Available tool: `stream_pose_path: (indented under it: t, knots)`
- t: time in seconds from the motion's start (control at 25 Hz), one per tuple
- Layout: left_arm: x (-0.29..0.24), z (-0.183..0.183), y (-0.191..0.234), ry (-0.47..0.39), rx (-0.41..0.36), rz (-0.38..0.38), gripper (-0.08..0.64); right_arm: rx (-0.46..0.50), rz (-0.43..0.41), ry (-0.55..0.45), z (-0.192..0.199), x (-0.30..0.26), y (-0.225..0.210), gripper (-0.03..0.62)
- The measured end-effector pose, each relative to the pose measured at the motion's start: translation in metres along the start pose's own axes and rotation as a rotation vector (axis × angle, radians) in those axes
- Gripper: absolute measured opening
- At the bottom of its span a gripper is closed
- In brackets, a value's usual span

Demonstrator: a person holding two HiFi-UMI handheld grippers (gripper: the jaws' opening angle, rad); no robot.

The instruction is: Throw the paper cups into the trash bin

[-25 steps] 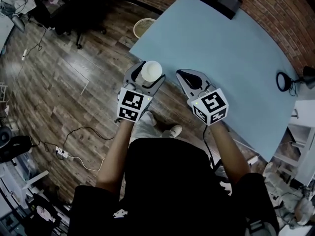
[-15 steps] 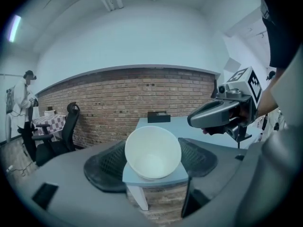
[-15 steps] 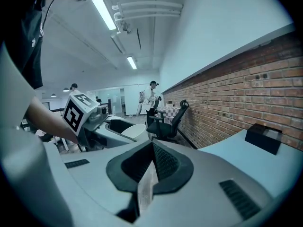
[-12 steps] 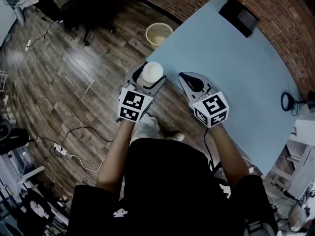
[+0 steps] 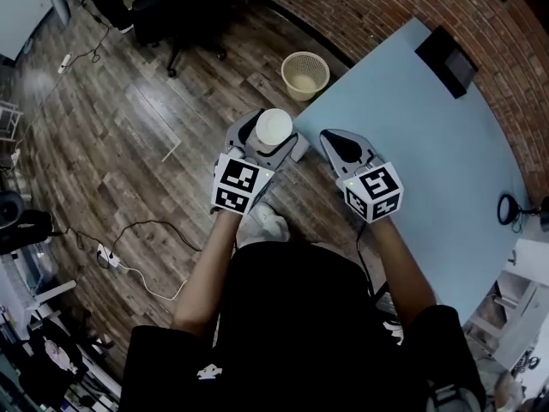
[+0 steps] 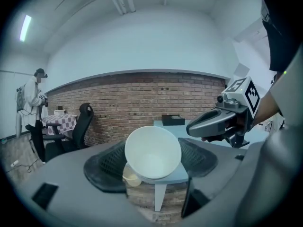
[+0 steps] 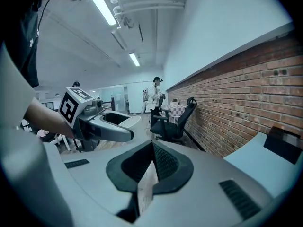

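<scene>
Head view: a dark plank floor (image 5: 129,118) fills the left and near side, and a brick wall (image 5: 369,7) runs along the far side. A pale blue table (image 5: 420,136) stretches from the middle to the right, with a black box (image 5: 446,61) near its far edge. A black office chair (image 5: 171,7) stands at the far left. The trash bin (image 5: 304,75), a pale round basket, sits on the floor just beside the table's far-left corner, beyond both grippers and apart from them. The left gripper (image 5: 266,136) hangs over the floor just left of that corner. Its jaws are partly spread and press on the sides of a white paper cup (image 5: 274,129), which is mouth up and empty inside. The right gripper (image 5: 336,140) hangs over the table's left edge. Its jaws are closed together with nothing between them.
</scene>
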State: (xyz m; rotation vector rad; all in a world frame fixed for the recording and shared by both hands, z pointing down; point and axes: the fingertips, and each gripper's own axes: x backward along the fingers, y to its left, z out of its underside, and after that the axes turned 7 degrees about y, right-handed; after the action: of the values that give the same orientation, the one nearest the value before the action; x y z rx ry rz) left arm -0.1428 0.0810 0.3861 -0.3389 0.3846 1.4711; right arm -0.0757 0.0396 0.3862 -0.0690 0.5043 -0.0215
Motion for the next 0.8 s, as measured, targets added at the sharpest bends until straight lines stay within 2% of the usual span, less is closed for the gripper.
stream_pose_path:
  t: [0.28, 0.56, 0.8]
  knots:
    - [0.022, 0.004, 0.050, -0.032, 0.042, -0.038, 0.353, 0.052, -0.038, 0.000, -0.029, -0.047, 0.021, 0.005]
    - [0.039, 0.005, 0.072, -0.039, 0.055, -0.086, 0.353, 0.095, -0.099, -0.004, -0.050, -0.071, 0.039, 0.005]
    - [0.037, 0.009, 0.093, -0.019, 0.050, -0.111, 0.353, 0.103, -0.137, -0.006, -0.061, -0.098, 0.035, 0.005]
